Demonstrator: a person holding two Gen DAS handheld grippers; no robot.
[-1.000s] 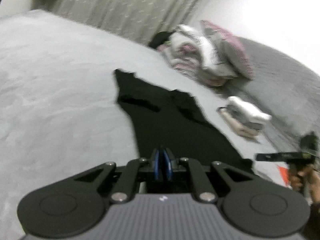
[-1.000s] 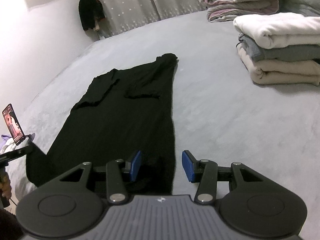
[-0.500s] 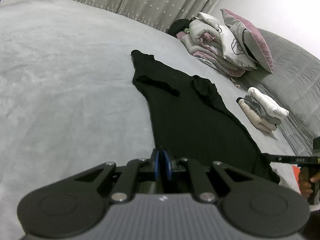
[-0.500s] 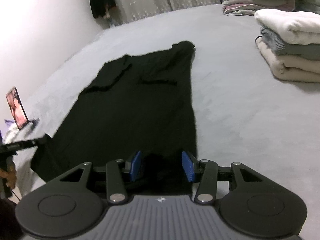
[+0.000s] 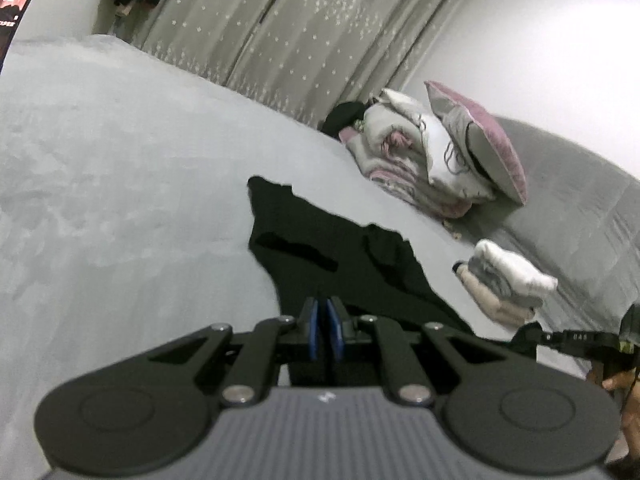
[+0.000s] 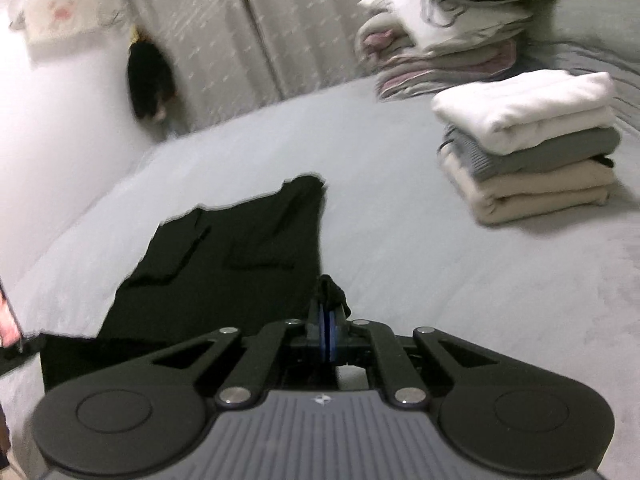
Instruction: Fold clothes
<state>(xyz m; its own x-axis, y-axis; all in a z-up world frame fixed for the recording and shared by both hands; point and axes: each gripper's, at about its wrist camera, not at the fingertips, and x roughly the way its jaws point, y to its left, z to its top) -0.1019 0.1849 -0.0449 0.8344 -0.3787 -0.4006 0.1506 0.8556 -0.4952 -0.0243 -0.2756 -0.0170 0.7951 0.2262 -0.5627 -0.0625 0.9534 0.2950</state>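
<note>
A long black garment [image 5: 340, 264] lies flat on the grey bed [image 5: 120, 200], its far end pointing toward the curtain. My left gripper [image 5: 325, 322] is shut on the garment's near hem, pads pressed almost together. My right gripper [image 6: 328, 316] is shut on the other near corner of the black garment [image 6: 240, 256]; a tuft of black cloth sticks up past its pads. The near hem looks raised off the bed [image 6: 440, 280] between the two. At the left wrist view's right edge, the right gripper [image 5: 560, 338] shows with a hand behind it.
A stack of folded clothes [image 6: 532, 148], white over grey over beige, sits to the right of the garment and shows as the stack [image 5: 504, 284] in the left wrist view. Pillows and folded bedding [image 5: 432, 160] are piled near the curtain [image 5: 280, 40]. A phone [image 5: 16, 0] is mounted at the far left.
My right gripper, open one second ago, has shut on the garment's near corner. Both grippers have risen and tilted up, lifting the near hem. The left gripper stayed shut.
</note>
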